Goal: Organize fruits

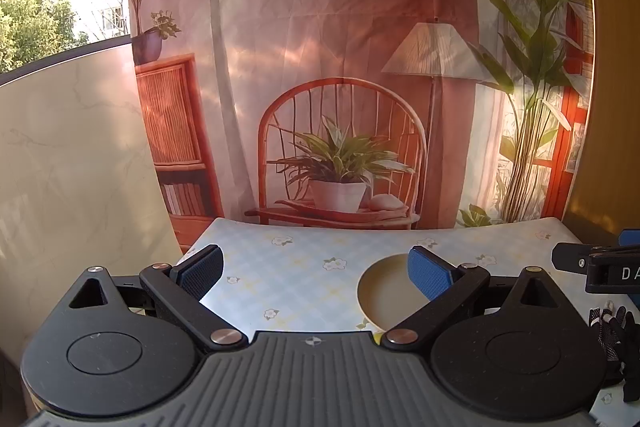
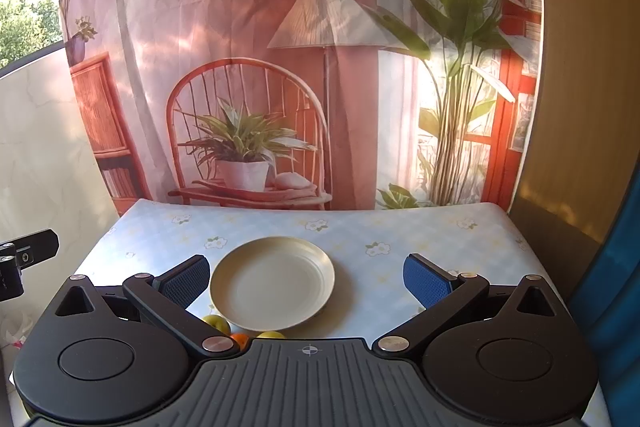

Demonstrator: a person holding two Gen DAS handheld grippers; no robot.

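Both spread wide and holding nothing, right gripper (image 2: 306, 279) above cream plate (image 2: 272, 289) on floral tablecloth (image 2: 400, 227), left gripper (image 1: 316, 273) alongside, yellow fruit (image 2: 218, 323), orange fruit (image 2: 240, 339) at plate's near rim.

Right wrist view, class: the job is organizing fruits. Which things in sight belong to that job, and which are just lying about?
Belongs to the job:
- plate, nothing on it
- yellow-green fruit
- orange fruit
- second yellow fruit
- right gripper, fingers apart

Just there:
- floral tablecloth
- printed backdrop
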